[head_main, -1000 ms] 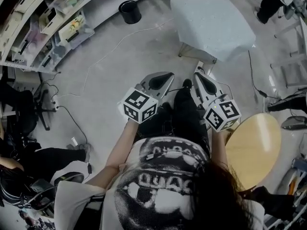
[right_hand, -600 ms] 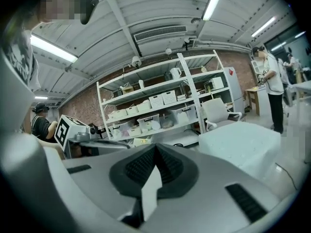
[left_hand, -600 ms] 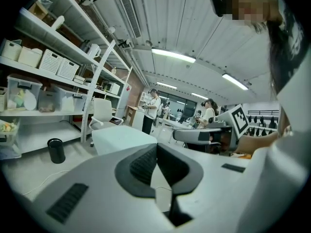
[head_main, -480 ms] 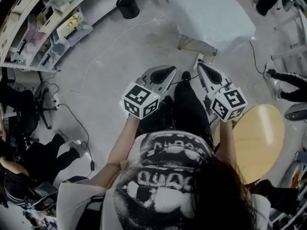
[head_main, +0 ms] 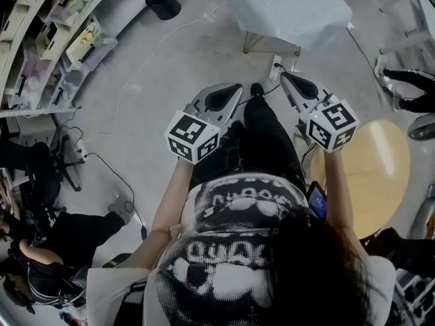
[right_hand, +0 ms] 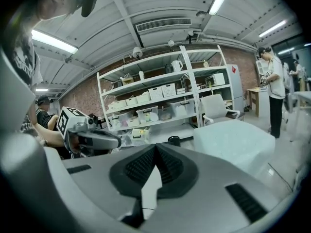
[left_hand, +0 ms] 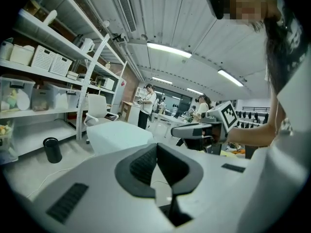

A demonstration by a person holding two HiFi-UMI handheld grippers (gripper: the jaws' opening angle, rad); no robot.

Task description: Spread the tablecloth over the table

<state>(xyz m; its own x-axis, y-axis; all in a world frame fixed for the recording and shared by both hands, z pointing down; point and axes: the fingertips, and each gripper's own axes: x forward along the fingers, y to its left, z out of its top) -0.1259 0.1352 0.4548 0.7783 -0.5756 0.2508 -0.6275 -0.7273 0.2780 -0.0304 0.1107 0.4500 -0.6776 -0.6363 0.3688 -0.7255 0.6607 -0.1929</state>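
Holding nothing, both grippers (head_main: 236, 89) (head_main: 285, 77) closed

The tablecloth (head_main: 289, 9) looks matt cloth; the round top (head_main: 374, 182), smooth pale wood.

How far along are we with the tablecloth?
Done, apparently: the tablecloth lies draped over the table, hanging past its edges. In hand: nothing; the left gripper and right gripper are shut, empty, held short of the table. Left: perhaps smoothing; wrinkles can't be judged from here.
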